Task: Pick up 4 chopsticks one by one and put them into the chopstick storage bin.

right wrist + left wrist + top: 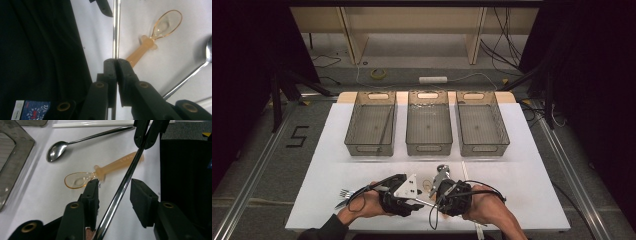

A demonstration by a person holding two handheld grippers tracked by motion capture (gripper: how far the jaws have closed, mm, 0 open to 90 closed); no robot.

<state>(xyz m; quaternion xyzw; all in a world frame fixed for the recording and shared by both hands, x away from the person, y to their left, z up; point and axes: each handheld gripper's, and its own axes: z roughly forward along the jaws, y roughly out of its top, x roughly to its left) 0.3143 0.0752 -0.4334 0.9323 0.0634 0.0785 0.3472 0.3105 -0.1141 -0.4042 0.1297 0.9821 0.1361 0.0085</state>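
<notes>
My right gripper [116,60] is shut on the thin shiny handle of a metal utensil [115,30]; which utensil it is I cannot tell. That handle [125,182] runs on between the jaws of my left gripper [113,182], whose pads stand apart on either side without pressing it. In the high view the left gripper [418,199] and right gripper [437,202] face each other at the table's front edge. An amber plastic spoon [82,178] lies just beyond them, and a metal spoon [56,149] farther off.
Three grey see-through bins [371,145] [428,147] [484,146] stand in a row across the white table's far half. A fork [344,192] lies left of my left hand. A white stick [92,123] lies past the spoons. Dark clothing [37,50] fills the near side.
</notes>
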